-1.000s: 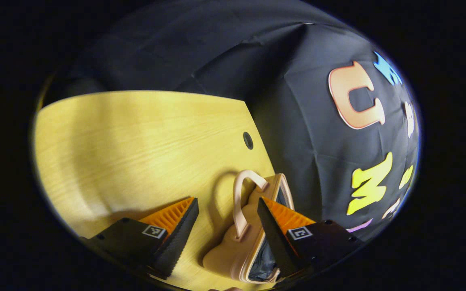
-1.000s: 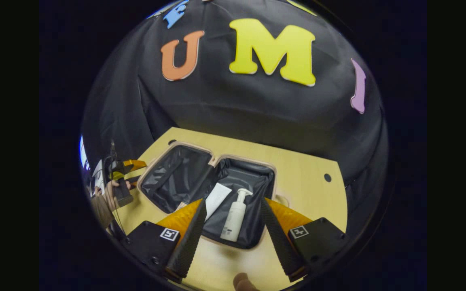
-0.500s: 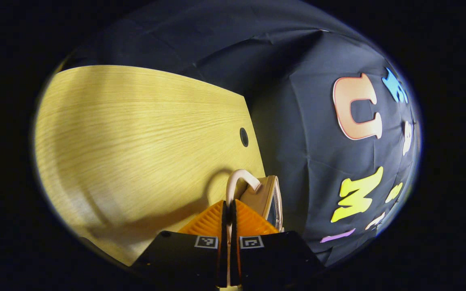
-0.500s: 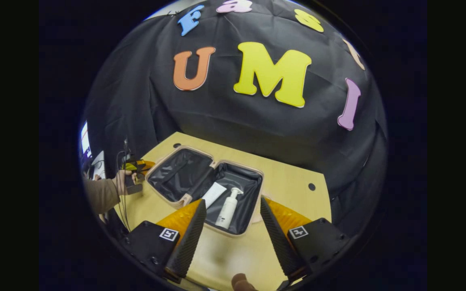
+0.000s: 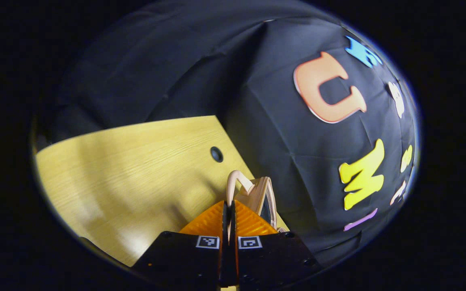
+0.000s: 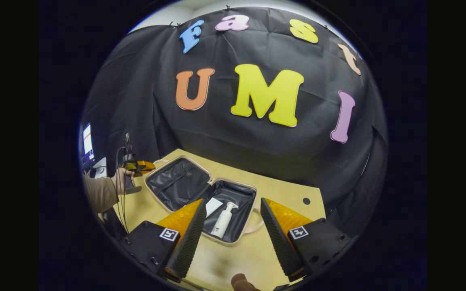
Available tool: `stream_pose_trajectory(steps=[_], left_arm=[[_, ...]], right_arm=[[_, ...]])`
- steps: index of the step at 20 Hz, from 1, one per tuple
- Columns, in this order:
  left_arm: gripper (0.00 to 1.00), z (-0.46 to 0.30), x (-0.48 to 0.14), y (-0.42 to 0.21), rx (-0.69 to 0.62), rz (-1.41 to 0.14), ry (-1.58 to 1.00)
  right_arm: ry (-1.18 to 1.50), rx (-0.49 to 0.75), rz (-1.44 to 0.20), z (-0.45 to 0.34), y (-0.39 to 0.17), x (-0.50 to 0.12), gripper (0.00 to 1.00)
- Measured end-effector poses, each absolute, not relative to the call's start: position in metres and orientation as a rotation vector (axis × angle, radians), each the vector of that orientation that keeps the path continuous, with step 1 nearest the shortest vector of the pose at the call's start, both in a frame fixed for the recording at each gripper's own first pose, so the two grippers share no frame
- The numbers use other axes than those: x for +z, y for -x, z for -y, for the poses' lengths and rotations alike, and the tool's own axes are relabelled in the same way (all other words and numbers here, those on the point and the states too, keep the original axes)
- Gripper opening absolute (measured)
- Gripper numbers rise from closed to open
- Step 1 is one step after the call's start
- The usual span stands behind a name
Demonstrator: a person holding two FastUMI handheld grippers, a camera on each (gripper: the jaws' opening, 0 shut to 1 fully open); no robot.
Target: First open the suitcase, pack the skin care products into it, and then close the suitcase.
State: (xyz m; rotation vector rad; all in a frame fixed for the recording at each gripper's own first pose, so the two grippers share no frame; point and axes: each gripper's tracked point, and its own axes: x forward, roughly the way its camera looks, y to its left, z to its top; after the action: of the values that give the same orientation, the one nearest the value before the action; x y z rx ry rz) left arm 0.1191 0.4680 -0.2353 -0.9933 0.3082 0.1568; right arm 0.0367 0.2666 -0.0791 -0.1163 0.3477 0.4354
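A: Where is the suitcase (image 6: 200,198)?

B: Open flat on the wooden table (image 6: 289,194), both dark-lined halves up. A white pump bottle (image 6: 221,220) and a white tube (image 6: 212,206) lie in the nearer, right half.

A: The claws?

B: The left gripper (image 5: 229,210) is clenched on the suitcase's pale handle (image 5: 237,182) at the lid's left edge; the right gripper view shows it there in a hand (image 6: 120,180). The right gripper (image 6: 231,238) hangs released, near the case's front edge.

A: Any readable writing?

B: The bottle's label is too small to read.
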Motion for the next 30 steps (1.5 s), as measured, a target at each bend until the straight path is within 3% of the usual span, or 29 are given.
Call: stream_pose_trajectory(steps=[5, 15, 21, 30], left_arm=[[0.03, -0.426, -0.144, -0.112, 0.150, -0.219, 0.716], [0.03, -0.304, -0.055, -0.100, 0.164, -0.138, 0.253], [0.03, -0.201, -0.044, -0.093, 0.107, -0.115, 0.061], [0.03, -0.051, -0.099, -0.119, -0.078, -0.216, -0.017]], right_arm=[[0.084, 0.460, -0.292, -0.247, -0.037, -0.064, 0.79], [0.038, 0.471, -0.292, -0.191, -0.054, -0.068, 0.80], [0.003, 0.440, -0.318, -0.154, -0.069, -0.075, 0.80], [0.021, 0.425, -0.318, -0.108, -0.074, -0.075, 0.80]])
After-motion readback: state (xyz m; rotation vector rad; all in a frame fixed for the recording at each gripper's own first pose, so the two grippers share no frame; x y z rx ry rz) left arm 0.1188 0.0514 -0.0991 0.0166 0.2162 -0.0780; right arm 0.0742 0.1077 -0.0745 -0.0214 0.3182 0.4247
